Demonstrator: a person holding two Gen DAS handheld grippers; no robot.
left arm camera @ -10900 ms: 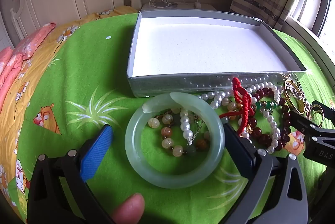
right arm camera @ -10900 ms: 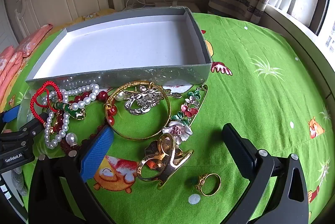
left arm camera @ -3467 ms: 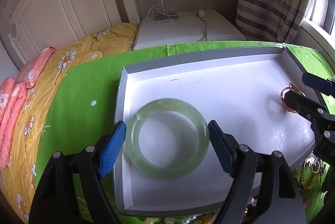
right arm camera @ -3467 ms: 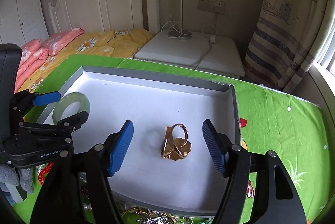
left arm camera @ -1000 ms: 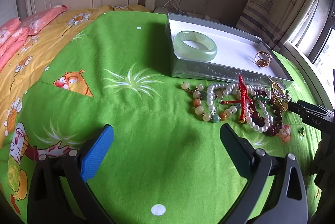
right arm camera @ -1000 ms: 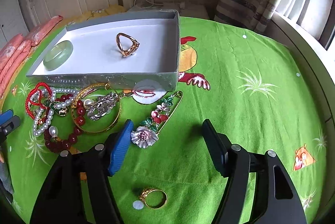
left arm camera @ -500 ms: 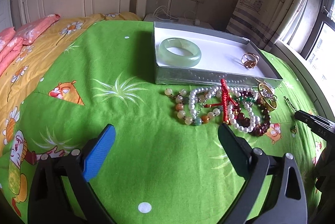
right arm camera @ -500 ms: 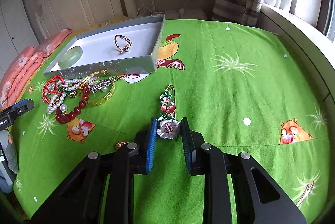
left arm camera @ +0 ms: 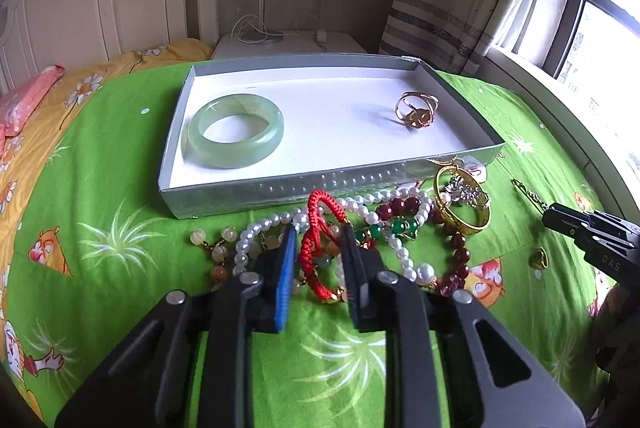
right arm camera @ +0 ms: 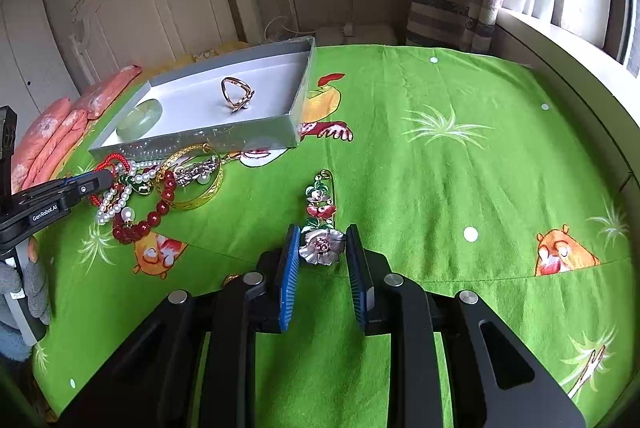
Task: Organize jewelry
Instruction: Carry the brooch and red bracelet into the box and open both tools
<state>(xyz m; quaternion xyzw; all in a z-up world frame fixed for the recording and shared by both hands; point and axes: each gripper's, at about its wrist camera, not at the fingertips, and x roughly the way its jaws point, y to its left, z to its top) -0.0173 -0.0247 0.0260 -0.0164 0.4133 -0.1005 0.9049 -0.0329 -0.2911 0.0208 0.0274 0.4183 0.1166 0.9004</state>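
Observation:
A grey box (left arm camera: 320, 184) with a white floor lies on the green bedspread and holds a jade bangle (left arm camera: 233, 136) and a gold ring (left arm camera: 416, 110). In front of it lies a heap of pearl and red bead bracelets (left arm camera: 396, 224) and a gold bangle (left arm camera: 462, 202). My left gripper (left arm camera: 318, 248) is shut on a red cord bracelet (left arm camera: 320, 228) in that heap. My right gripper (right arm camera: 322, 248) is shut on the silver flower end of a flower brooch (right arm camera: 320, 216), low over the bedspread. The box (right arm camera: 224, 138) shows at the left of the right wrist view.
A small gold ring (left arm camera: 538, 260) lies on the bedspread right of the heap. A white nightstand (left arm camera: 288, 44) with cables stands behind the bed. A white headboard (left arm camera: 100, 12) and pink pillows (right arm camera: 52, 132) are at the left. A window and curtain are at the right.
My left gripper moved forward into the heap and closed on the red cord bracelet. My right gripper stays closed on the flower brooch, and its view shifted little.

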